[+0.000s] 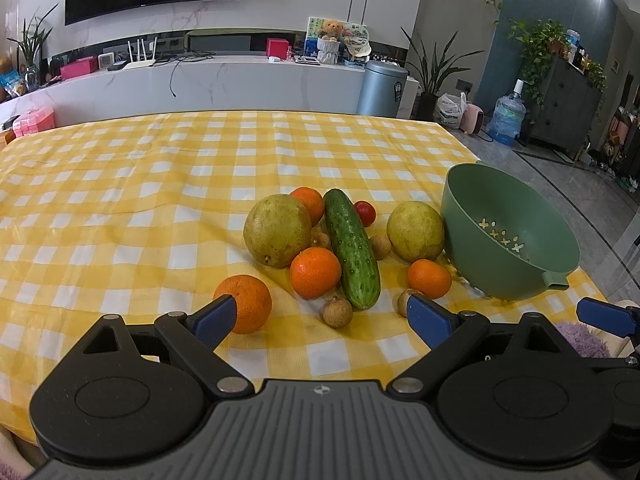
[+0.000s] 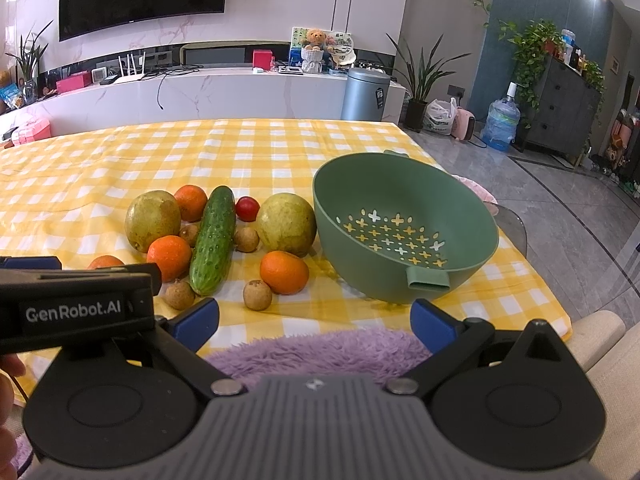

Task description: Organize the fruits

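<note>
Both grippers hang wide open and empty at the near edge of the table, none of the fruit yet in the green colander (image 2: 404, 232), which stands empty at about two o'clock from the pile. Seen from the left gripper (image 1: 320, 316), the nearest orange (image 1: 246, 303) lies at eleven o'clock, just beyond the left fingertip, and a small brown longan (image 1: 338, 311) sits almost dead ahead at twelve between the spread jaws; I judge this hand the nearer one for a first pick. The cucumber (image 1: 352, 248) runs its long axis from about eleven o'clock down to five, so jaws closing side to side would meet it across its width. From the right gripper (image 2: 314, 320), another longan (image 2: 258, 295) and an orange (image 2: 285, 272) lie at eleven to twelve o'clock, the colander at one. Only the right view shows the colander's perforated floor in full and a purple fluffy cover (image 2: 316, 350) beneath the jaws; the left gripper's body hides most of the near orange there.
</note>
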